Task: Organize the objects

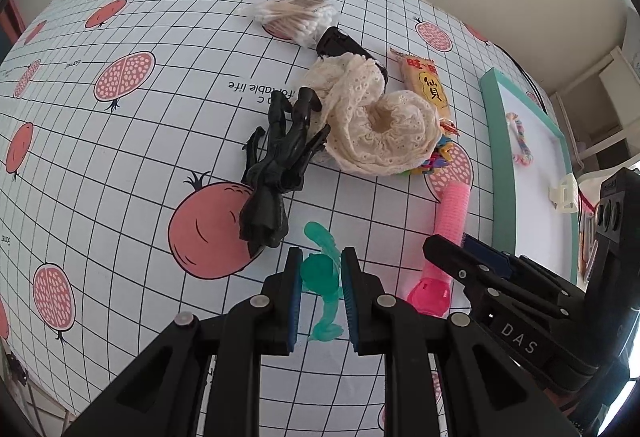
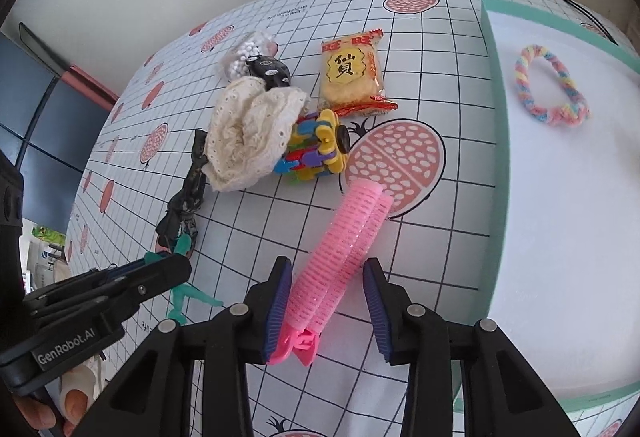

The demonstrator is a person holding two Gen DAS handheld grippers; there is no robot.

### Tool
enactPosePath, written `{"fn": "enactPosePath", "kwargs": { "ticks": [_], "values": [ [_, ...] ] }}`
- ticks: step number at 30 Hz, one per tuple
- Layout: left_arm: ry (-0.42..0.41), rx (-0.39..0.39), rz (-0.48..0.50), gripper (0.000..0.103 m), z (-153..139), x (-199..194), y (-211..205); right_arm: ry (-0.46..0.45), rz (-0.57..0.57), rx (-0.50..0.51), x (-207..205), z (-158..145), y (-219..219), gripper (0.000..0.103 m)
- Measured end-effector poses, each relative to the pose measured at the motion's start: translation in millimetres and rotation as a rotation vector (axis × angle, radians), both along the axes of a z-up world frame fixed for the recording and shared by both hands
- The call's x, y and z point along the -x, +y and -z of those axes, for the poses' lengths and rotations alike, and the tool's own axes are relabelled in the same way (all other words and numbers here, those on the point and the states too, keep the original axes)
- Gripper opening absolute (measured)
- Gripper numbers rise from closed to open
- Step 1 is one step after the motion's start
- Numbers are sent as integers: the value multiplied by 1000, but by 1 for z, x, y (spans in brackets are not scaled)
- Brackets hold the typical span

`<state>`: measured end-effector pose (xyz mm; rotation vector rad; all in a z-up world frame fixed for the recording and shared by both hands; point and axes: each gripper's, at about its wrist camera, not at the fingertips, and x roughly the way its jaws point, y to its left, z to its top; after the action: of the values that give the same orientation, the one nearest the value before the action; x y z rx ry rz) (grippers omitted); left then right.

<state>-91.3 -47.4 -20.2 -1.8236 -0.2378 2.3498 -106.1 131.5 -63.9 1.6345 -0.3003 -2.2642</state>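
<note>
A translucent green toy figure (image 1: 320, 273) lies on the pomegranate-print tablecloth, and my left gripper (image 1: 320, 261) is shut on its head and body, both blue pads touching it. The right wrist view shows that gripper (image 2: 168, 269) low over the green figure (image 2: 188, 293). My right gripper (image 2: 326, 269) stands open around the handle end of a pink hair roller (image 2: 340, 237), with a gap on the right side. The roller (image 1: 448, 221) rests flat on the cloth.
Beyond lie a black toy figure (image 1: 276, 165), a cream lace cloth (image 1: 372, 125), a snack packet (image 2: 352, 73), a colourful plastic toy (image 2: 316, 149), bagged cotton swabs (image 1: 296, 17) and a black object (image 2: 268, 69). At right, a teal-rimmed tray (image 2: 496, 117) holds a pastel rope ring (image 2: 552, 85).
</note>
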Motion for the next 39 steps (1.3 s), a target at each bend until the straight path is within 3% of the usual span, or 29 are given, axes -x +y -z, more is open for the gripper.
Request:
{"fn": "enactPosePath", "kwargs": {
  "ticks": [11, 24, 30, 39],
  "values": [
    [24, 6, 6, 20, -7, 3, 5, 25, 8, 15, -3, -13, 7, 30],
    [105, 18, 45, 20, -33, 2, 45, 113, 92, 84, -11, -48, 57, 30],
    [140, -6, 100, 20, -43, 4, 79, 131, 152, 92, -13, -56, 92, 30],
    [176, -81, 237, 20, -48, 12, 151, 156, 302, -4, -14, -61, 156, 30]
  ]
}}
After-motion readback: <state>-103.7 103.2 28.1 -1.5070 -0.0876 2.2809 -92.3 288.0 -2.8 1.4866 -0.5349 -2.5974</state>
